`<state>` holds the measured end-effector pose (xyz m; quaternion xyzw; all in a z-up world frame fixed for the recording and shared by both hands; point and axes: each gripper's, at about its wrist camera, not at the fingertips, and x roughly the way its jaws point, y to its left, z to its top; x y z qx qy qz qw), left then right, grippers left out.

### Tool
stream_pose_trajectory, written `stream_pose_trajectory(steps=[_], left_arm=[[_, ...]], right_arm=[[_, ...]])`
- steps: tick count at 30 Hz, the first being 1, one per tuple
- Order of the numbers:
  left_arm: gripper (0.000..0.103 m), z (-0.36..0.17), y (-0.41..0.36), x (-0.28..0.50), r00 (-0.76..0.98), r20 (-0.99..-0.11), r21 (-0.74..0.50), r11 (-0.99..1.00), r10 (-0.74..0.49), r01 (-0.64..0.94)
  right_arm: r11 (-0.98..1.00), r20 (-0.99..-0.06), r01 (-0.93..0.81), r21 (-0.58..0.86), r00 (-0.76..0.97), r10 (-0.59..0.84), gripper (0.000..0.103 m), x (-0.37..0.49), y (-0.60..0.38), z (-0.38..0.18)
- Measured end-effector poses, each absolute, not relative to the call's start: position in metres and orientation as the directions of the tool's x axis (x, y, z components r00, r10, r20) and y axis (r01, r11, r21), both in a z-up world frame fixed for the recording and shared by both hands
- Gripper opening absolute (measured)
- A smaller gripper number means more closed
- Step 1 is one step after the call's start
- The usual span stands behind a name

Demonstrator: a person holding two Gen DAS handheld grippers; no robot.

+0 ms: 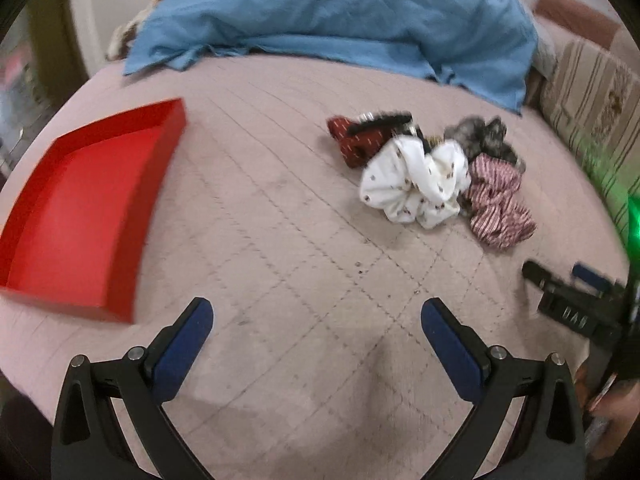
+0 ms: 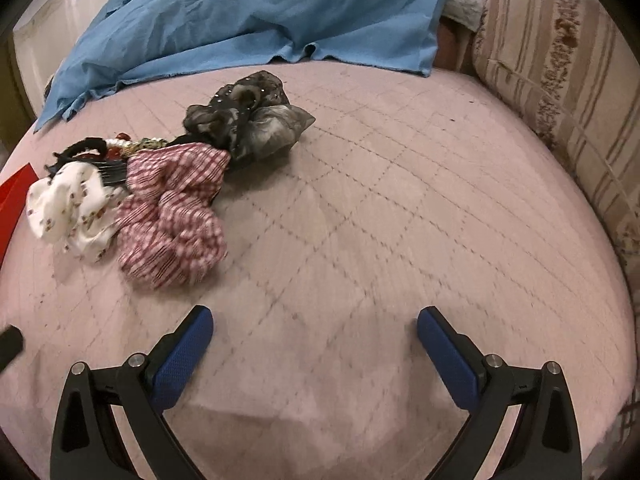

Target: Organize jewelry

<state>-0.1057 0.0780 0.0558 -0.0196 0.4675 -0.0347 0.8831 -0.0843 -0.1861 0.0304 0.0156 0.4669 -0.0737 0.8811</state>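
Note:
A heap of hair accessories lies on the pink quilted bed: a white floral scrunchie, a red-striped scrunchie, a grey scrunchie, a dark red scrunchie and a black hair clip. An empty red tray sits at the left; its corner shows in the right wrist view. My left gripper is open and empty, short of the heap. My right gripper is open and empty, right of the heap; it also shows in the left wrist view.
A crumpled blue cloth lies across the far side of the bed. A striped cushion stands along the right edge. The bed's left edge drops off behind the tray.

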Motion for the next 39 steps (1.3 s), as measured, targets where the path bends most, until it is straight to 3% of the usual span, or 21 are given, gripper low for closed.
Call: stream_pose_trajectory(steps=[7, 20, 39], left_arm=[[0.103, 0.097, 0.085, -0.135, 0.654, -0.753, -0.048, 0.997, -0.074, 0.058], [0.103, 0.171, 0.087, -0.188, 0.859, -0.511, 0.030, 0.999, -0.019, 0.040], [0.103, 0.183, 0.089, -0.211, 0.843, -0.529, -0.003, 0.994, -0.095, 0.110]], right_arm=[[0.982, -0.722, 0.187, -0.025, 0.676, -0.147, 0.101, -0.134, -0.173, 0.064], [0.967, -0.460, 0.255, -0.013, 0.857, -0.232, 0.102, -0.191, -0.146, 0.158], [0.971, -0.386, 0.234, -0.040, 0.893, -0.231, 0.102, -0.224, -0.132, 0.191]])
